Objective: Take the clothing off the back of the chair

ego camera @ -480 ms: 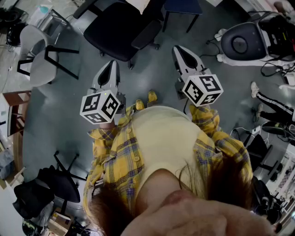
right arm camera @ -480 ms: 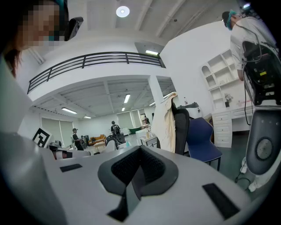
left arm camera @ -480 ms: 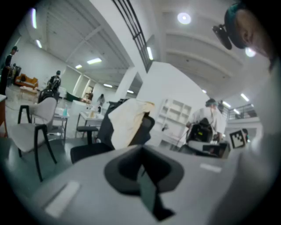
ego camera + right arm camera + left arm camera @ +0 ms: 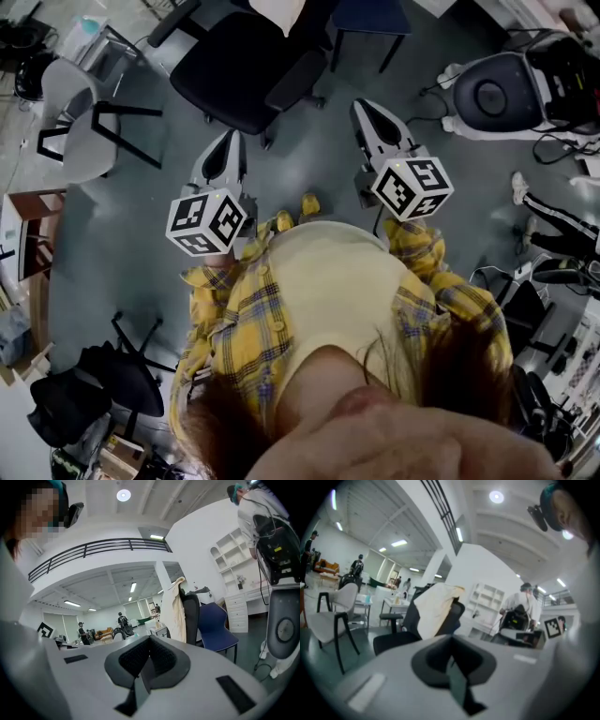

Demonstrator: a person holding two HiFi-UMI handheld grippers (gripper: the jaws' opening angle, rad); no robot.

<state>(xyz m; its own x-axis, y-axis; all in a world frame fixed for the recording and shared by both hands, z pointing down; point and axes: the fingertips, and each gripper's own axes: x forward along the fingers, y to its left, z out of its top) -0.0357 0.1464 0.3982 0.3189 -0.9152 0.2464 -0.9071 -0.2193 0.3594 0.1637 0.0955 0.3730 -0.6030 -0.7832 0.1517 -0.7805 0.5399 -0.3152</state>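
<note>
A cream garment (image 4: 434, 607) hangs over the back of a black office chair (image 4: 246, 73); in the head view only the garment's lower edge (image 4: 279, 11) shows at the top. In the right gripper view the garment (image 4: 178, 611) hangs side-on on the chair back. My left gripper (image 4: 228, 141) points at the chair seat from a short way off, its jaws shut with nothing in them. My right gripper (image 4: 368, 106) is level with it to the right, also shut and empty. Both stay clear of the chair.
A blue chair (image 4: 216, 631) stands just beyond the office chair. A white chair (image 4: 82, 122) is at the left, and a white and black machine base (image 4: 497, 92) with cables at the right. A black stool (image 4: 120, 375) is behind me on the left. A person's leg (image 4: 561, 221) shows at the right edge.
The office chair sits very slightly lower in the head view. Both grippers hold almost the same places and stay shut.
</note>
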